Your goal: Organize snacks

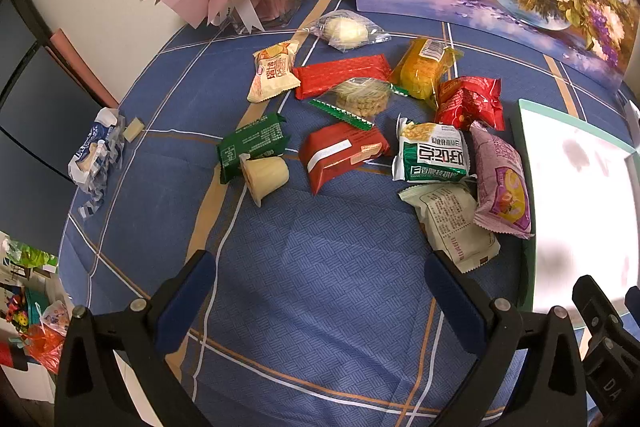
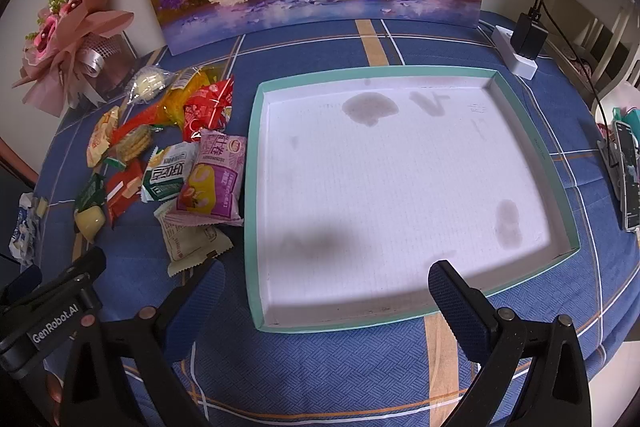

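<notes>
Snacks (image 1: 360,115) lie heaped on the blue-clothed counter (image 1: 320,267), just beside an empty teal-rimmed tray (image 2: 250,187) apparently meant to receive them; left claw (image 1: 320,299) and right claw (image 2: 324,303) hover spread, holding nothing.

The left gripper (image 1: 320,291) is hovering with its jaws spread wide over a bare patch of the blue plaid worktop (image 1: 320,307), holding nothing. Beyond it, wrapped snacks (image 1: 360,115) are lying in a loose cluster, among them a jelly cup (image 1: 266,175) on its side touching a green packet (image 1: 250,145). A white tray (image 1: 580,203) is sitting at the right, just beside the pink packet (image 1: 502,183).
</notes>
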Motion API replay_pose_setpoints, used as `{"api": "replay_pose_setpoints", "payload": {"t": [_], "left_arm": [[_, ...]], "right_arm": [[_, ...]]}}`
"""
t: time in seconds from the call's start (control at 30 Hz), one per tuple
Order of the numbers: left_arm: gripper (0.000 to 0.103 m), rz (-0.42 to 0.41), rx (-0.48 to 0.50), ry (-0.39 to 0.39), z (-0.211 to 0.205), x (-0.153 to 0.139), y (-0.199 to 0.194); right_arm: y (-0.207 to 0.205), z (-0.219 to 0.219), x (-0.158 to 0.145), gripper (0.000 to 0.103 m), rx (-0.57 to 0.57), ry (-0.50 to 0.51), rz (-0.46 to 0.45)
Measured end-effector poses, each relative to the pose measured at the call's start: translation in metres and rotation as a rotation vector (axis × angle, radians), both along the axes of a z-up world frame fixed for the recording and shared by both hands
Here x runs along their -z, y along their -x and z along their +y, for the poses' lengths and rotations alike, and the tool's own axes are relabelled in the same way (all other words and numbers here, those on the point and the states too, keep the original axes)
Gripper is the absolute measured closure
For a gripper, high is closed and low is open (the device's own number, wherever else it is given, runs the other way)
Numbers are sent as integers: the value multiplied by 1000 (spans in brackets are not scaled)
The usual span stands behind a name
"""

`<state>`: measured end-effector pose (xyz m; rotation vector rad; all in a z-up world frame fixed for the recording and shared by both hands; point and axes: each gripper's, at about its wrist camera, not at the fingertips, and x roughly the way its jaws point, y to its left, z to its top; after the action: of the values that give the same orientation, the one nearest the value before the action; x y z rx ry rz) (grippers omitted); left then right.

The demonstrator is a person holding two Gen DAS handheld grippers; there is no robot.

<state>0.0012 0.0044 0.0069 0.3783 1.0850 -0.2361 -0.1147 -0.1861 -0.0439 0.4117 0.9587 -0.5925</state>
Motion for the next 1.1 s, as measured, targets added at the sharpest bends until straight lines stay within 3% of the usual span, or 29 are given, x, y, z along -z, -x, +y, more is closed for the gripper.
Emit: {"api": "replay_pose_setpoints", "payload": {"t": [1.1], "left_arm": [[0, 5, -4, 3, 0, 3, 0]], "right_arm": [[-3, 1, 4, 0, -4, 2, 15]]}}
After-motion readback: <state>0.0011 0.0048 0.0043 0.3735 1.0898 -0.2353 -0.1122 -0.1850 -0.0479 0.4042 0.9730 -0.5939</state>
